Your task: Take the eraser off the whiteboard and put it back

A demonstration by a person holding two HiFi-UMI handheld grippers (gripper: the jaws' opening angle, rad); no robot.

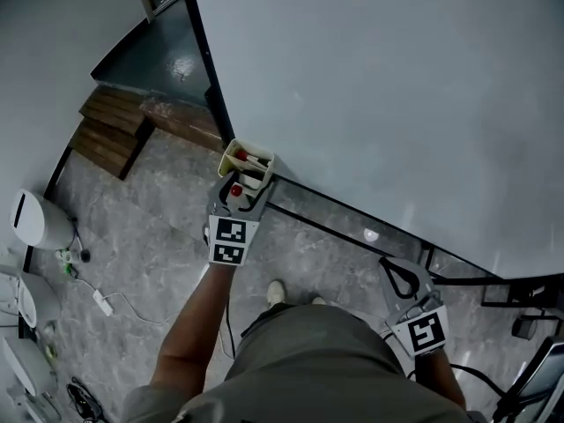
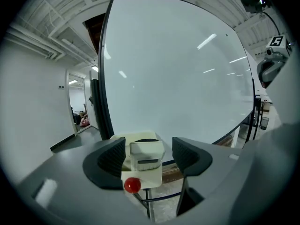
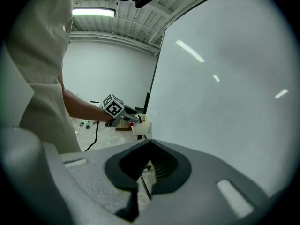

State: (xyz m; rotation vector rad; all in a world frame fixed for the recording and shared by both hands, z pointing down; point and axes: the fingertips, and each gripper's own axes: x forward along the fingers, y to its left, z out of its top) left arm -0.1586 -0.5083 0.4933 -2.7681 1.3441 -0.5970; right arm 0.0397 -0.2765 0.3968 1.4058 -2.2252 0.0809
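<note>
The whiteboard fills the upper right of the head view. At the left end of its lower rail hangs a cream holder box. In the left gripper view a pale eraser with a grey label sits in that box, and a small red ball shows low in front. My left gripper is open, one jaw on each side of the box, pads clear of the eraser. My right gripper is shut and empty, lower right near the rail, pointing along the board.
The board's black stand frame runs along the stone floor. Wooden steps lie at the left of the board. A white round appliance and a cable with a power strip are at far left. A doorway opens beyond the board.
</note>
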